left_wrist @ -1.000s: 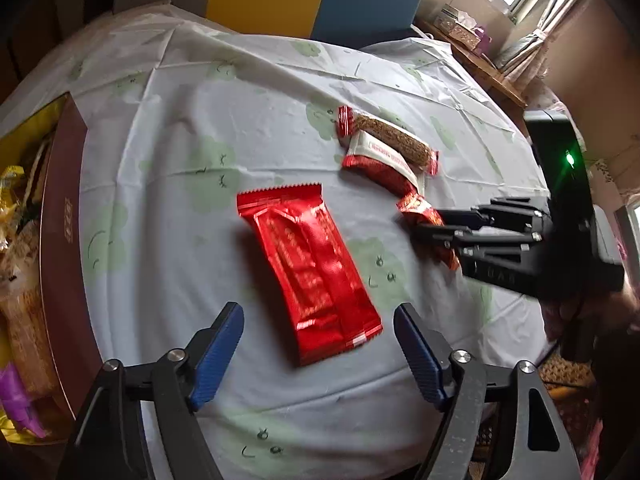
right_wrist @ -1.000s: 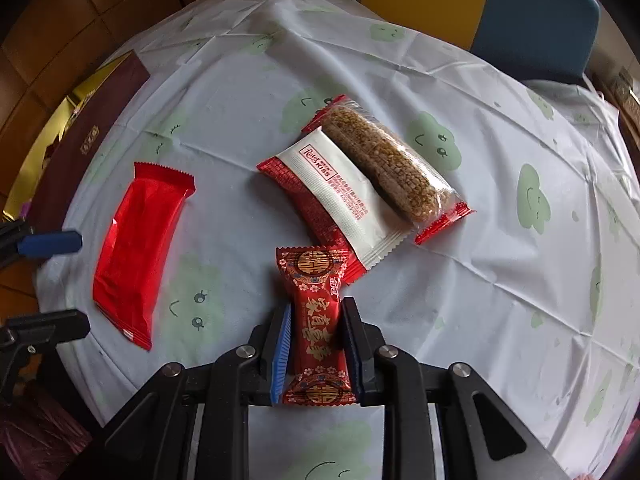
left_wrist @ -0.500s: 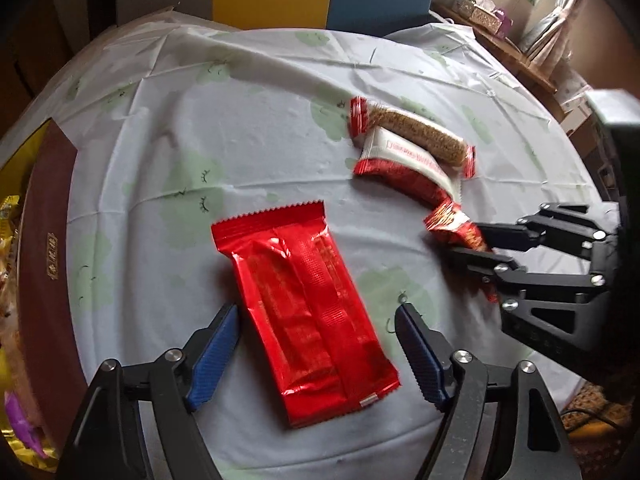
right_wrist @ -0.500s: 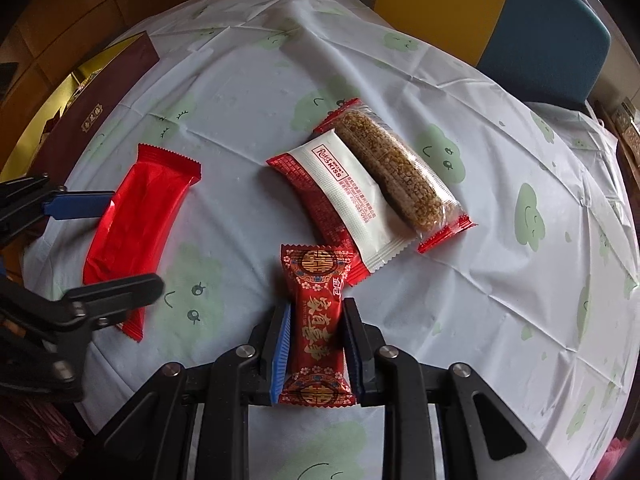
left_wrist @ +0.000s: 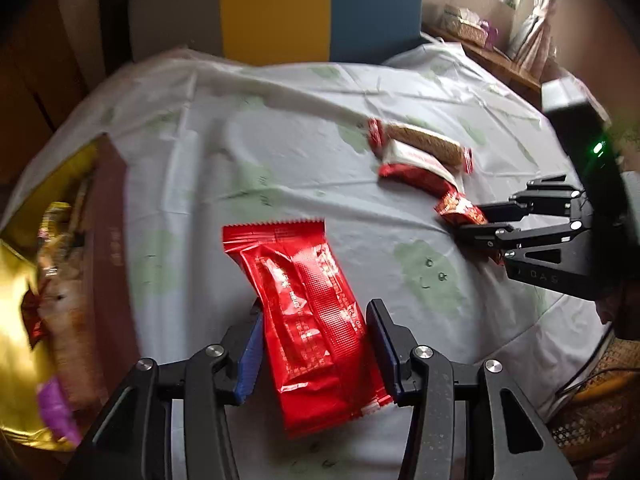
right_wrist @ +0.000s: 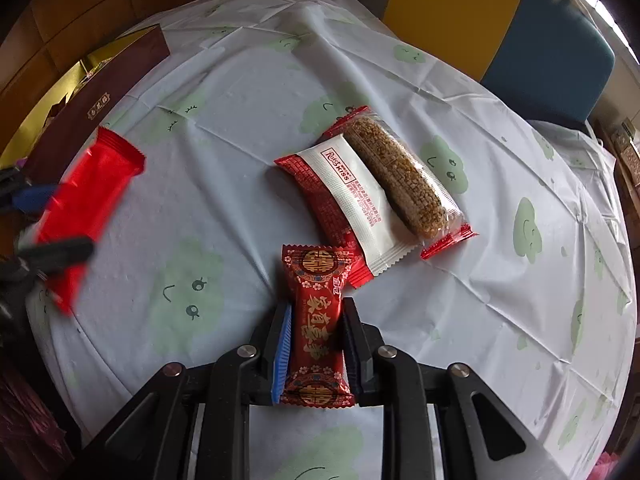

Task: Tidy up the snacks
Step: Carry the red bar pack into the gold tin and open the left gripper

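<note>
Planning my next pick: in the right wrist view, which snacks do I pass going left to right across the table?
Plain red packet → patterned red candy → red-and-white Kiss bar → clear-wrapped grain bar.

My left gripper (left_wrist: 314, 346) is matte black, with angular cut-out arms and round silver screws at the joints; its fingers (left_wrist: 249, 356) wear ribbed blue pads; my right gripper (right_wrist: 315, 342) is the same build, black links, silver screws, one pad bright blue; seen from the left, its black body bears faint grey lettering and a green light.
</note>
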Available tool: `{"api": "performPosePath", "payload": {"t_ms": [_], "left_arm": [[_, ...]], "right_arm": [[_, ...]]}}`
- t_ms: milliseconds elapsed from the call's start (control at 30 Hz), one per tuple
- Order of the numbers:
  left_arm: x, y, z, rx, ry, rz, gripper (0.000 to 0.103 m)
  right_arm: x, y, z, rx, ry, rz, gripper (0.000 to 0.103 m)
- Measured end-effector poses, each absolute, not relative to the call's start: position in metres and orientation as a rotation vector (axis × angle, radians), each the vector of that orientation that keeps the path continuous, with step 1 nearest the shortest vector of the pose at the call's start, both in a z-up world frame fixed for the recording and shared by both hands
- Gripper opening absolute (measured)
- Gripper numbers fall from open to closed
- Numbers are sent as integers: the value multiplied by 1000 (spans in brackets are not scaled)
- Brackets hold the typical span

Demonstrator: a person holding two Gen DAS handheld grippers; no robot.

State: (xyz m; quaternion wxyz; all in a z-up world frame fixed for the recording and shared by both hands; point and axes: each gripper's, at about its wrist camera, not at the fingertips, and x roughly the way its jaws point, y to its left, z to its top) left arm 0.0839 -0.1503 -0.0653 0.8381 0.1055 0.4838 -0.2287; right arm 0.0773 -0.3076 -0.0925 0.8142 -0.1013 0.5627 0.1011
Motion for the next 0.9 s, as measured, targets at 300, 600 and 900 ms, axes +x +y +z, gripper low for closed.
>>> {"api": "performPosePath", "payload": {"t_ms": [300,600,900], "left_arm": [[68,-119,-25,175,915,-457,50],[58,-96,-13,150,897,-449,50],[66,-58,-10,94,907,-390,49]], "right_arm": [[71,-303,-96,-256,1176,210,24],[66,-299,-100,-280,1163,212,23],[62,-300,-98,-285,1155,217,24]]}}
